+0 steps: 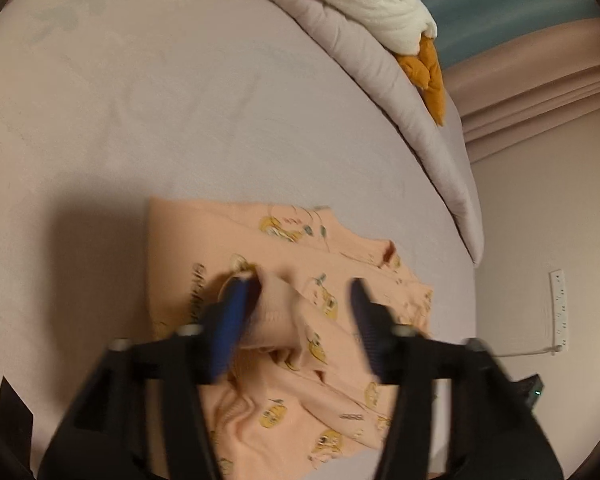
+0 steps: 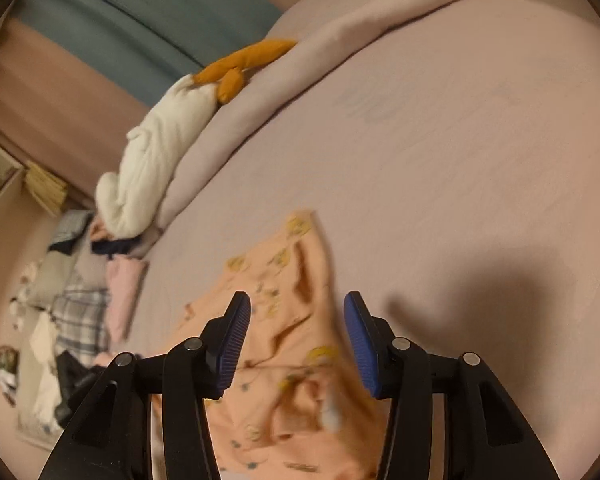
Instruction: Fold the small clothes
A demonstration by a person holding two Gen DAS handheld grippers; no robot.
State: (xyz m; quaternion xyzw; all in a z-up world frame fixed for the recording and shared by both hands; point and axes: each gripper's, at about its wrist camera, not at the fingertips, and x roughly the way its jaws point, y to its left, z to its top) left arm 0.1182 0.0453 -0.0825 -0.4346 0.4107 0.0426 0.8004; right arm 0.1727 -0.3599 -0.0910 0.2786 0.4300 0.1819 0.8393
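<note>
A small peach garment with yellow cartoon prints [image 1: 300, 320] lies crumpled and partly folded on the pale pink bed sheet [image 1: 160, 100]. My left gripper [image 1: 300, 292] is open just above it, with a raised fold of the cloth between the fingers, touching the left blue pad [image 1: 232, 320]. In the right wrist view the same garment [image 2: 292, 340] lies below my right gripper [image 2: 296, 304], which is open and empty. The view is motion-blurred.
A rolled pink duvet [image 1: 400, 92] with a white and orange plush toy [image 1: 380, 4] runs along the bed's far side. A pile of other clothes [image 2: 72, 320] lies off the bed at the left. A power strip [image 1: 560, 308] hangs on the wall.
</note>
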